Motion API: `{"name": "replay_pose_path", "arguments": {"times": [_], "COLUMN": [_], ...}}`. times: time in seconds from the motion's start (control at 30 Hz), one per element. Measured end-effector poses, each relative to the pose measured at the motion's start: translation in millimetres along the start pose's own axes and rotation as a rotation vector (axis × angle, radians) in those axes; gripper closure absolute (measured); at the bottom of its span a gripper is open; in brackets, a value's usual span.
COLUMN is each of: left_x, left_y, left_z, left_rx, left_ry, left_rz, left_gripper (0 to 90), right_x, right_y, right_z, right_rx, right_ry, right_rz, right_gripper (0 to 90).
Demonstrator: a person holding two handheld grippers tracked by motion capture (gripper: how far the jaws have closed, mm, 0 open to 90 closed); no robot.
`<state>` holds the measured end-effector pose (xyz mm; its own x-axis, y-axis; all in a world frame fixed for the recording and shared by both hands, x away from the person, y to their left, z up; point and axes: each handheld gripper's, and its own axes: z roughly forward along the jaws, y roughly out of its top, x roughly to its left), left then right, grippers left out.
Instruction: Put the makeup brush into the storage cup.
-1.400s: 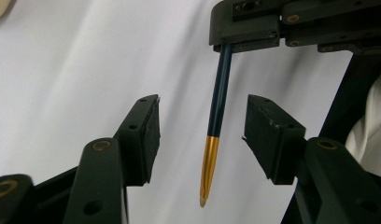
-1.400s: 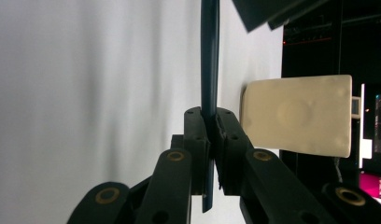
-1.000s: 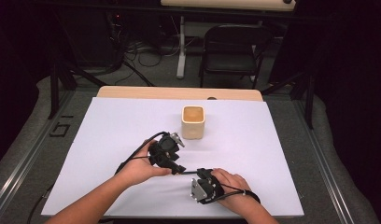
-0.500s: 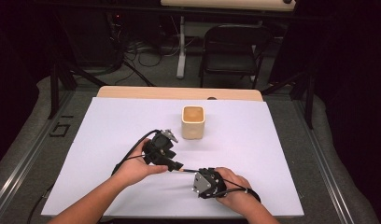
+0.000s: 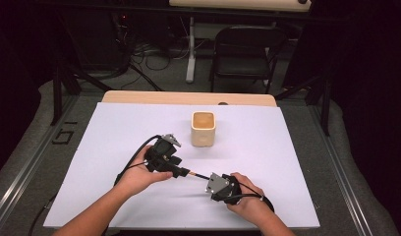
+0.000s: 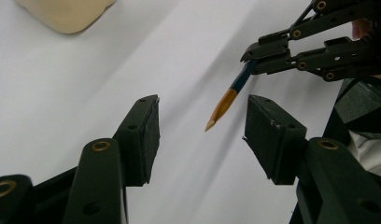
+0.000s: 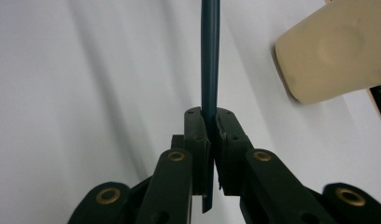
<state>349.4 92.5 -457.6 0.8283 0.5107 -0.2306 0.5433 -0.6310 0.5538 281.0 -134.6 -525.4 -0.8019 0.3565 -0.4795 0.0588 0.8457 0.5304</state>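
Holding the pencil (image 7: 209, 60) clamped in our right tongs (image 5: 212, 181), we aim its sharpened tip between the pads of our left tongs (image 6: 202, 128), which stand apart with nothing pressed. Its long axis runs from the right tongs up-left toward the left tongs (image 5: 175, 167), so the left hand is nearest the tip. On the bench (image 5: 287, 147) a cream cup (image 5: 203, 129) stands just beyond. We cannot make out the pencil's rear end, and the tip's depth between the pads is hard to judge.
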Motion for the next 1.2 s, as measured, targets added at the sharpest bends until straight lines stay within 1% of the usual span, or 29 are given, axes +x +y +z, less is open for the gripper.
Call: {"name": "replay_pose_path", "arguments": {"times": [0.03,0.1,0.17,0.27,0.3,0.37,0.4,0.47,0.5,0.6,0.7,0.83,0.93,0.97,1.0,1.1,1.2], "left_x": [-0.2,-0.3,0.0,-0.8,-0.9,-1.3,-1.6,-2.2,-2.4,-2.3,-2.0,-2.1,-2.1,-2.2,-2.3,-2.6,-1.6], "left_y": [-0.6,-1.9,-2.7,-3.4,-3.5,-3.4,-3.3,-3.4,-3.5,-4.0,-4.1,-3.8,-3.5,-3.6,-3.7,-4.2,-5.2], "left_z": [0.2,0.5,0.6,1.9,2.4,3.1,3.4,4.2,4.5,5.5,5.9,5.9,5.9,6.1,6.3,7.4,7.8], "left_rx": [-0.005,-0.012,-0.012,-0.016,-0.017,-0.017,-0.017,-0.021,-0.021,-0.024,-0.028,-0.038,-0.048,-0.051,-0.054,-0.054,-0.062], "left_ry": [0.002,-0.001,0.0,-0.005,-0.007,-0.005,-0.005,-0.005,-0.005,-0.009,-0.01,-0.013,-0.014,-0.018,-0.018,-0.012,-0.015], "left_rz": [-0.006,-0.014,-0.012,-0.016,-0.015,-0.012,-0.012,-0.016,-0.016,-0.02,-0.023,-0.027,-0.028,-0.029,-0.031,-0.034,-0.036], "left_gripper": [45.2,45.2,45.2,45.6,45.7,46.2,46.4,46.6,46.9,47.5,48.2,48.6,48.8,49.0,49.1,49.2,49.5], "right_x": [-0.6,-3.1,-5.5,-9.5,-10.0,-12.3,-13.4,-15.5,-16.8,-20.4,-23.3,-26.2,-29.0,-30.4,-31.6,-34.5,-37.4], "right_y": [-0.2,-0.2,-0.6,-0.8,-0.5,-0.1,0.1,0.4,0.1,-0.5,-1.5,-2.3,-4.0,-4.7,-5.6,-7.7,-9.8], "right_z": [-0.1,-0.4,-0.6,-1.1,-1.3,-1.7,-1.8,-2.7,-2.6,-3.9,-4.4,-4.5,-4.2,-4.3,-4.1,-4.0,-3.9], "right_rx": [-0.004,-0.01,-0.018,-0.028,-0.031,-0.034,-0.041,-0.046,-0.059,-0.078,-0.095,-0.113,-0.133,-0.136,-0.148,-0.172,-0.193], "right_ry": [0.005,0.018,0.034,0.043,0.048,0.058,0.069,0.08,0.09,0.115,0.14,0.163,0.197,0.206,0.218,0.239,0.263], "right_rz": [0.023,0.048,0.092,0.129,0.149,0.173,0.195,0.223,0.242,0.295,0.334,0.374,0.427,0.434,0.458,0.499,0.541], "right_gripper": [84.7,84.7,84.8,84.7,84.8,84.8,84.8,84.8,84.8,84.8,84.8,84.8,84.8,84.8,84.8,84.8,84.8]}}
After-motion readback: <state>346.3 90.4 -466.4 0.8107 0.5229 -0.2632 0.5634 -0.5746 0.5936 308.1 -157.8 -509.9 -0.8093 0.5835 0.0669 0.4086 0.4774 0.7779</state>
